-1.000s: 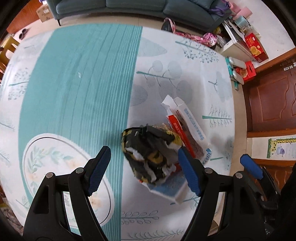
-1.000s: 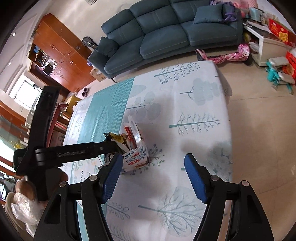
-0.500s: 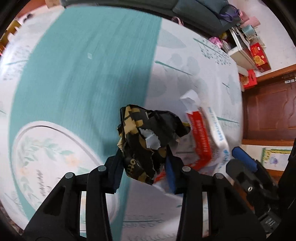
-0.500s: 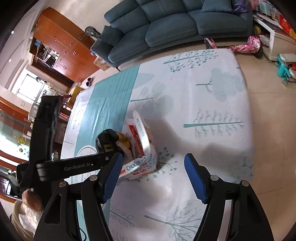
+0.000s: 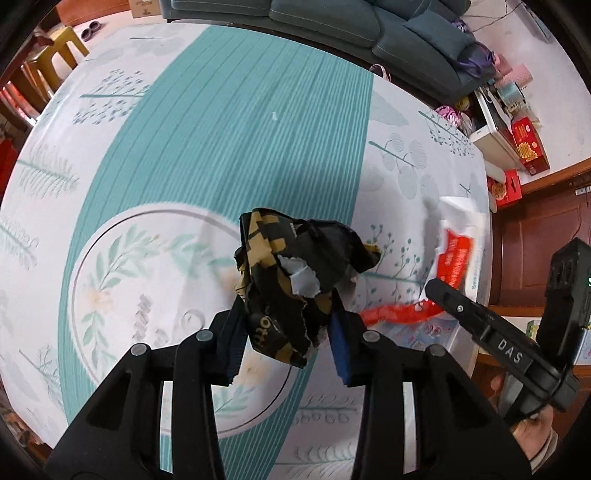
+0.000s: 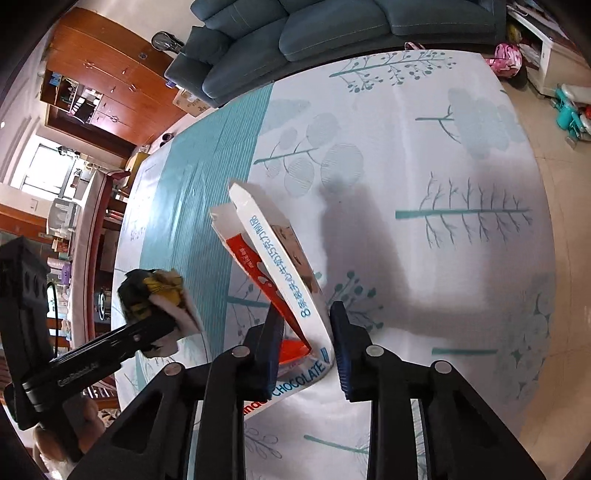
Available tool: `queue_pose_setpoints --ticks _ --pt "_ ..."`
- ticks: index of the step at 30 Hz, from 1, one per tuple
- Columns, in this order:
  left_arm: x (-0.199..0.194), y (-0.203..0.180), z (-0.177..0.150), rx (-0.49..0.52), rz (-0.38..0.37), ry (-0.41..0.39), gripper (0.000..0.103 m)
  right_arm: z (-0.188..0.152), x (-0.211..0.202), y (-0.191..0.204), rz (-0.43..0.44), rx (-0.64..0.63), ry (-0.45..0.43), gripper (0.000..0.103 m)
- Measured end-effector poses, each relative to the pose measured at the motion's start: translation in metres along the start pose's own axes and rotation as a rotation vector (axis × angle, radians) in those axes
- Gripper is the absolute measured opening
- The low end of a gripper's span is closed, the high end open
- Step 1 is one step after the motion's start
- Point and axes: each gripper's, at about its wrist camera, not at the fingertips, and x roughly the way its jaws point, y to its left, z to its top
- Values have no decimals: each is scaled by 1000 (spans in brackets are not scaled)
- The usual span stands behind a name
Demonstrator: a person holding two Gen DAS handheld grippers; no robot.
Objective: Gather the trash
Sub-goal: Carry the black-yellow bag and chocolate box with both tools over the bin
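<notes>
My left gripper (image 5: 286, 341) is shut on a crumpled black and yellow wrapper (image 5: 295, 277) and holds it above the table; the wrapper also shows at the left of the right wrist view (image 6: 155, 291). My right gripper (image 6: 306, 350) is shut on the near end of a white and red chocolate box (image 6: 273, 266), open at its far end, which rests on the table. The box shows blurred at the right of the left wrist view (image 5: 458, 251), with the right gripper's arm in front of it.
The table wears a white and teal tablecloth (image 5: 221, 147) with tree prints. A dark blue sofa (image 6: 332, 33) stands beyond the far edge. Boxes and toys (image 5: 524, 144) lie on the floor to the right. Wooden cabinets (image 6: 103, 85) stand at the far left.
My left gripper closed on the wrapper and lifted it out of the box, moving left. My right gripper moved forward and closed on the box's near end.
</notes>
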Motion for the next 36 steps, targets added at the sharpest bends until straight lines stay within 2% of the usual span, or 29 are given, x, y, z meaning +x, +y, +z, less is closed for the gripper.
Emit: queue_pose_setpoints --ticks 8,16,21,25,29,36 --pt "-36 29 -43 10 -22 -32 35 -38 -25 18 49 -14 -55 21" --pt "-108 74 -118 83 -48 -81 35 -103 -57 53 75 -29 -91 21" --pt "-154 105 -164 157 -57 -124 35 -166 -76 81 72 -17 -123 21" --pt "-186 133 -204 222 -75 -154 35 -227 -95 109 54 -2 -182 21" --pt "-212 167 -250 304 -97 -161 35 -302 -113 136 40 56 -257 21" --pt "-246 224 -328 422 -123 -181 35 -426 -124 178 6 125 -312 21"
